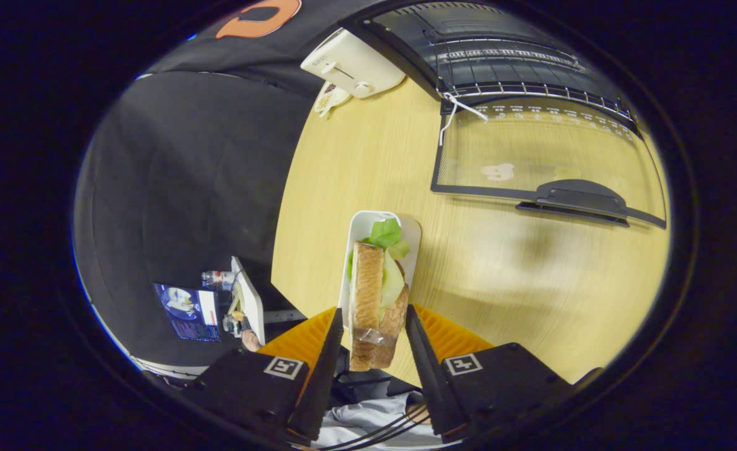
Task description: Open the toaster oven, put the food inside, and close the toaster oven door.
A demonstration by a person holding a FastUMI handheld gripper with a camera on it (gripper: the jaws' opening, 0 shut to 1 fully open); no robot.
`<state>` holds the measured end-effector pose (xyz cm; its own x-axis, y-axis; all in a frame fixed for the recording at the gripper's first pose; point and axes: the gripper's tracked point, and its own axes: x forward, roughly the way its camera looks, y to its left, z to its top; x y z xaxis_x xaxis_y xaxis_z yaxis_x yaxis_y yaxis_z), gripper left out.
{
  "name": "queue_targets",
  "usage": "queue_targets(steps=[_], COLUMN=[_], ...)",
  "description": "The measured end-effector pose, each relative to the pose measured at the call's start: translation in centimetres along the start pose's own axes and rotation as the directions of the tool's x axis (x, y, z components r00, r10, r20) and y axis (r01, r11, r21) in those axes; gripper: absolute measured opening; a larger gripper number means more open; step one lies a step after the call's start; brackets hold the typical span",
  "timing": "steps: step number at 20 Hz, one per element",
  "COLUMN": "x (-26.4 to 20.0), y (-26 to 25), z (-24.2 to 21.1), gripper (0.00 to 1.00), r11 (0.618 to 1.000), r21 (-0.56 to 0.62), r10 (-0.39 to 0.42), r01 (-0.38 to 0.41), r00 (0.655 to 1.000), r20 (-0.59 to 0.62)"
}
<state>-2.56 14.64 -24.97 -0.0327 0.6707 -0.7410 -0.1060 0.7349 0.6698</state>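
A sandwich of toasted bread with green lettuce stands on edge between my gripper's fingers, which press on its two bread sides near its lower end. Behind it lies a white oblong plate on the wooden table. Beyond the fingers to the right, the toaster oven stands open, its wire rack showing inside. Its glass door lies flat toward me with the dark handle at its near edge. A white cord hangs at the door's left hinge corner.
A white pop-up toaster stands left of the oven at the table's far side, with a small dish beside it. The table's curved edge runs left of the plate. Below it are a small screen and a bottle.
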Motion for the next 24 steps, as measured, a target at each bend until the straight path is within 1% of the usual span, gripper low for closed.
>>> queue_targets(steps=[1,3,4,6,9,15,17,20,22,24], x=[0.3,0.0,0.0,0.0,-0.6,-3.4,-4.6,-6.2,-7.1,-7.9], y=[0.1,0.3,0.2,0.5,1.2,2.9,3.1,2.5,1.4,-0.1], z=[-0.1,-0.1,0.1,0.0,-0.5,-0.1,0.9,3.0,4.9,6.8], gripper=[0.65,0.48,0.44,0.39,0.38,0.38,0.37,0.37,0.37,0.37], r11=[1.000,0.999,0.999,0.997,0.994,0.978,0.969,0.962,0.959,0.958], r21=[0.013,0.033,0.042,0.058,0.049,0.015,-0.012,-0.018,-0.008,0.022], r10=[0.008,0.027,0.034,0.052,0.095,0.205,0.244,0.267,0.269,0.249], r01=[-0.008,-0.026,-0.034,-0.051,-0.095,-0.208,-0.246,-0.272,-0.285,-0.287], r00=[1.000,1.000,0.999,0.999,0.995,0.975,0.958,0.926,0.897,0.865], r20=[-0.003,-0.014,-0.012,-0.011,-0.005,0.090,0.152,0.268,0.350,0.435])
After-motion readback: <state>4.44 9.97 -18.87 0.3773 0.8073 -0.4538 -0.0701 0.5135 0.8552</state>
